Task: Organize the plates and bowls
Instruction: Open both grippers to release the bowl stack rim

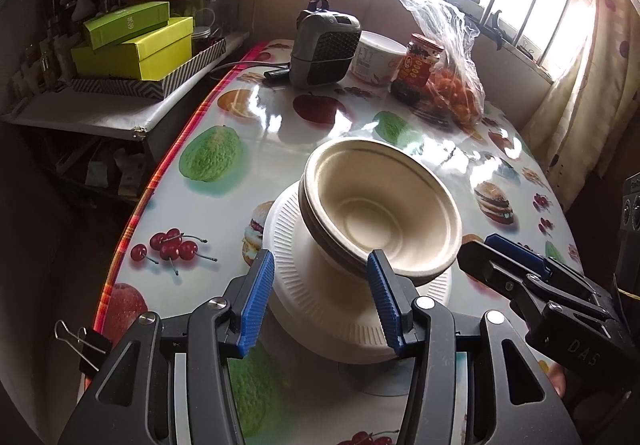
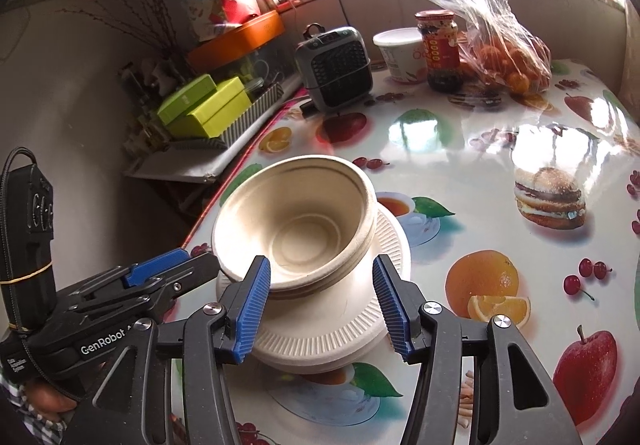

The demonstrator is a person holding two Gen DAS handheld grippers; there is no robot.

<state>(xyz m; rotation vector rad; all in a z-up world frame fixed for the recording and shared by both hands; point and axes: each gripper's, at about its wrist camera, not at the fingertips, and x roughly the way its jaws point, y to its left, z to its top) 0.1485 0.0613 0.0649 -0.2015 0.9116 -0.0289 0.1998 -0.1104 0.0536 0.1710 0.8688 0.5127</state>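
Paper-pulp bowls, left wrist view: a nested stack of bowls (image 1: 380,213) sat tilted on a stack of white ribbed plates (image 1: 320,309); about three bowl rims showed, the exact count unclear.
Plates, left wrist view: at least two plates in the pile, resting on the fruit-print table (image 1: 224,117) near its front edge.
Left gripper, left wrist view: left gripper (image 1: 320,305) pointed steeply down over the plates, its blue pads (image 1: 256,301) spread apart on either side of the pile and pressing on nothing.
Right gripper, left wrist view: right gripper (image 1: 508,257) came in from the right, just beside the bowl rim, seen side-on.
Far end, left wrist view: one small heater (image 1: 326,45), one white tub (image 1: 376,59), one jar (image 1: 418,67), one plastic bag of oranges (image 1: 452,57); two green boxes (image 1: 136,41) on a side shelf.

Bowls and plates, right wrist view: same bowl stack (image 2: 296,225) leaned on the plate pile (image 2: 320,333), centred between the fingers.
Right gripper, right wrist view: right gripper (image 2: 324,305) angled downward, pads (image 2: 394,305) wide apart, clear of the pile, nothing clamped.
Left gripper, right wrist view: left gripper (image 2: 168,265) reached in from the left, tips close to the bowl rim; a hand (image 2: 44,401) held its handle.
Far end, right wrist view: one heater (image 2: 336,69), one tub (image 2: 400,53), one jar (image 2: 438,49), one bag (image 2: 496,37).
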